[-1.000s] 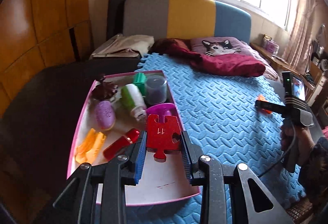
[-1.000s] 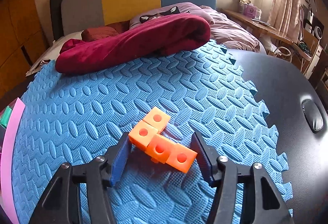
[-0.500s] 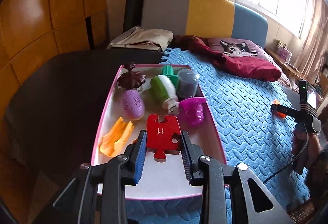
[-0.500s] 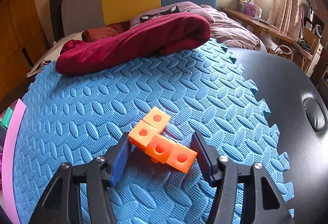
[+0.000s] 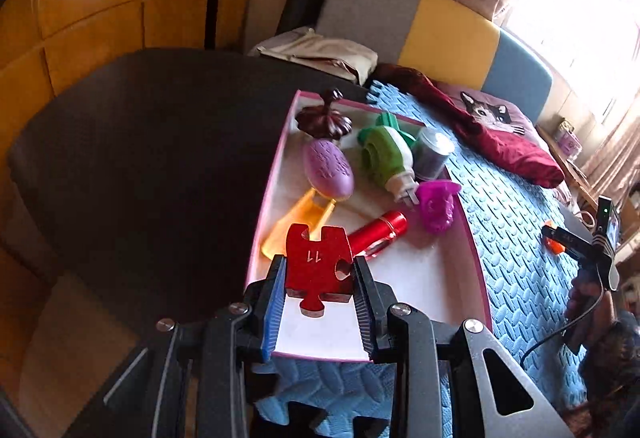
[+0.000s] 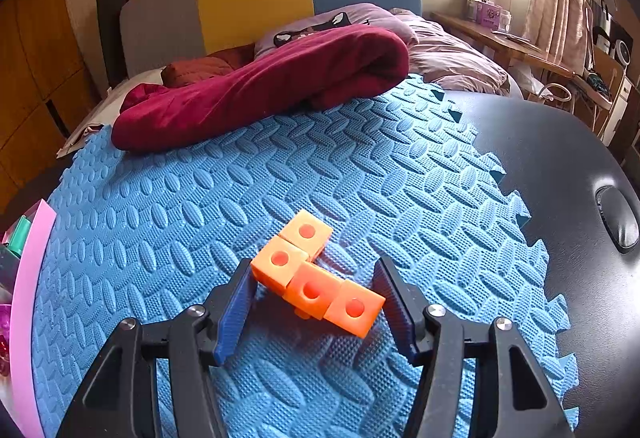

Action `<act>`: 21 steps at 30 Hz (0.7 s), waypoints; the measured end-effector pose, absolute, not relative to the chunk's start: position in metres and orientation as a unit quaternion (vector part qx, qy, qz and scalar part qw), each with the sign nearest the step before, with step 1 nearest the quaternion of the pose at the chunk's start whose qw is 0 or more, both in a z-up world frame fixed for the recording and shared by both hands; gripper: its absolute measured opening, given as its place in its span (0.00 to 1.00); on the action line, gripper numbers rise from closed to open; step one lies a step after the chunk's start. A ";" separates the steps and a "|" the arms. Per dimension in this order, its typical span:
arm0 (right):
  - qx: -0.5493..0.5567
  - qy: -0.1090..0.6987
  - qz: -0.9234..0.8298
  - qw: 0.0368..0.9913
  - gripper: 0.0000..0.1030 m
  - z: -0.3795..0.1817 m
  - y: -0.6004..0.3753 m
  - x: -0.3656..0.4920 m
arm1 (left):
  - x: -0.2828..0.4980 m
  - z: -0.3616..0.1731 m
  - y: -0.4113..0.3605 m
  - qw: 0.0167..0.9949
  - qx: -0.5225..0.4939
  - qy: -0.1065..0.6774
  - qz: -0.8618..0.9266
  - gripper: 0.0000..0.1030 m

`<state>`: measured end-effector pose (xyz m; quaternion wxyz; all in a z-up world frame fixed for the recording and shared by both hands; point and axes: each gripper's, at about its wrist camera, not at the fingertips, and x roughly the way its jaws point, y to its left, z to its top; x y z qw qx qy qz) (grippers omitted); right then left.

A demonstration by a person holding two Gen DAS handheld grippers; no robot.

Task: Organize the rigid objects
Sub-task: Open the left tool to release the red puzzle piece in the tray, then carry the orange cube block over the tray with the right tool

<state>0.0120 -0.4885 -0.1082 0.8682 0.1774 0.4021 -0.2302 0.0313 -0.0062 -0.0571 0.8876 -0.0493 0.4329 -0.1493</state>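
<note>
My left gripper [image 5: 319, 258] is shut on a flat red puzzle piece [image 5: 312, 246] marked 11. It hangs over the near left part of a pink-rimmed white tray [image 5: 472, 246]. In the tray lie a red tube [image 5: 380, 232], an orange translucent piece [image 5: 296, 215], a purple oval [image 5: 328, 167], a green and white bottle [image 5: 386, 157], a grey cylinder [image 5: 434, 151] and a magenta piece [image 5: 436, 205]. My right gripper [image 6: 312, 264] is shut on an orange block of joined cubes [image 6: 312, 286], just above the blue foam mat [image 6: 360, 165].
A dark brown knobbed lid [image 5: 324, 115] sits at the tray's far end. A dark red blanket [image 6: 260, 93] and a cat pillow [image 5: 488, 113] lie beyond the mat. Black table surface [image 5: 140, 157] lies left of the tray, and a black mouse [image 6: 618, 217] lies to the right of the mat.
My left gripper has carried the puzzle piece leftward over the tray's near left side and rolled, so the scene now tilts. The right gripper and orange block have stayed put.
</note>
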 end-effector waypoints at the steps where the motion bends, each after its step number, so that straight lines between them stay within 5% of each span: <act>1: 0.179 0.401 -0.230 0.868 0.60 -0.108 -0.489 0.012 | 0.032 -0.059 -0.010 0.886 -0.047 0.436 -0.153 0.31; 13: 0.181 0.400 -0.228 0.869 0.60 -0.108 -0.489 0.011 | 0.047 -0.083 -0.034 0.878 -0.013 0.461 -0.129 0.35; 21: 0.177 0.402 -0.230 0.868 0.60 -0.108 -0.488 0.012 | 0.034 -0.067 -0.039 0.904 0.025 0.412 -0.114 0.40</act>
